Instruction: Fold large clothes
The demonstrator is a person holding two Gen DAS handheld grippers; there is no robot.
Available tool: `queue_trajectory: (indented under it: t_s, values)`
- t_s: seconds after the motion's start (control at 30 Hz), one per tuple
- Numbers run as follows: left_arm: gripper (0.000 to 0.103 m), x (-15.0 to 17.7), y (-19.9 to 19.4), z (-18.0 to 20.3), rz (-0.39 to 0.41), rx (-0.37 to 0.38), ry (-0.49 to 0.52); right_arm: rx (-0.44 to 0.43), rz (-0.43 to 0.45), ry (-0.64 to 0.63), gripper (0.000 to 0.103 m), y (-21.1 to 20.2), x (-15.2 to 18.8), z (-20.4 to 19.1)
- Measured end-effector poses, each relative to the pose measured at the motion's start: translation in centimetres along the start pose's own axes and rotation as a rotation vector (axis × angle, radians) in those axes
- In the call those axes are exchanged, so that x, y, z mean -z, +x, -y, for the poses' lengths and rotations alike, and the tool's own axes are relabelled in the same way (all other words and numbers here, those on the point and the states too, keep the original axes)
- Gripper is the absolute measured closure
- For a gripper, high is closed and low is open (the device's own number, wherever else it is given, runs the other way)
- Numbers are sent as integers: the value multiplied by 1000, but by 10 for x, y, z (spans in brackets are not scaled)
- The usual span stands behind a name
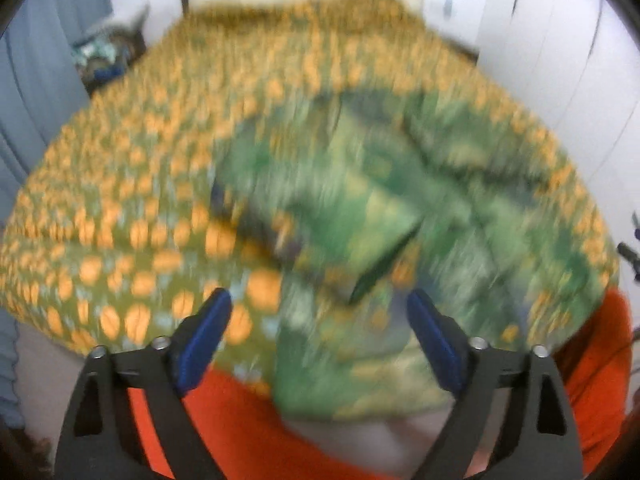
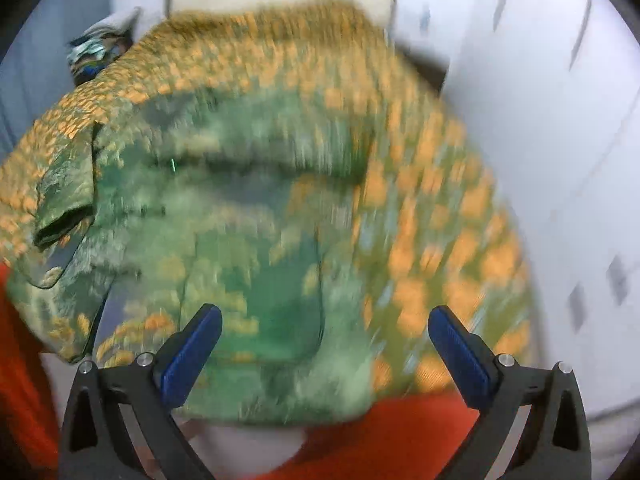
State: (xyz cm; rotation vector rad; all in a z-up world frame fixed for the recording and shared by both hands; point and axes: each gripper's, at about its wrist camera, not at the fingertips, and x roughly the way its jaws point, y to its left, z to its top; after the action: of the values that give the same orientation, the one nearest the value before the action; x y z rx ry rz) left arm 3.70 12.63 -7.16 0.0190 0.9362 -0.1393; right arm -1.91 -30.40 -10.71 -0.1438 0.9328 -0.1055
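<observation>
A green patterned shirt (image 1: pixel 380 208) lies crumpled on a bed, one short sleeve pointing toward the bed's foot. Both views are motion-blurred. My left gripper (image 1: pixel 320 332) is open and empty, above the shirt's near edge. The shirt also shows in the right wrist view (image 2: pixel 240 248), spread with its hem over the bed's foot. My right gripper (image 2: pixel 324 344) is open and empty above that near hem.
The bed has an olive bedspread with orange spots (image 1: pixel 140 184) and an orange sheet (image 1: pixel 248 432) hanging at its foot. White wardrobe doors (image 2: pixel 560 120) stand on the right. A cluttered bedside stand (image 1: pixel 104 56) and blue curtain are at the far left.
</observation>
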Motion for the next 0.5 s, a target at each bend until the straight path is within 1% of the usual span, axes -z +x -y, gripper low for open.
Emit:
queue_trajectory:
  t_s: [0.03,0.07,0.13,0.17,0.2,0.27,0.33,0.4,0.43,0.5]
  values:
    - [7,-5,-8,6,48,15,-12,30,80,-42,1,-15,-9,-12]
    - [6,-9,-14,15,90,38,-23,39,123,-64,1,-22,-15,-20]
    - [2,-17,-19,29,148,87,-27,34,191,-97,1,-29,-26,-38]
    - [2,-20,-19,37,165,100,-18,19,201,-109,1,-26,-32,-49]
    - [2,-25,-14,50,179,101,4,-15,193,-118,1,-19,-37,-58]
    - [2,-30,-5,69,190,87,53,-105,189,-142,1,-4,-47,-74]
    - [2,-27,13,86,169,37,104,-151,202,-203,1,18,-57,-92]
    - [2,-17,28,95,133,-2,117,-167,185,-312,1,52,-75,-116]
    - [2,-11,31,97,114,0,107,-190,166,-375,1,75,-86,-130]
    - [2,1,38,96,67,41,72,-211,138,-474,2,114,-104,-150]
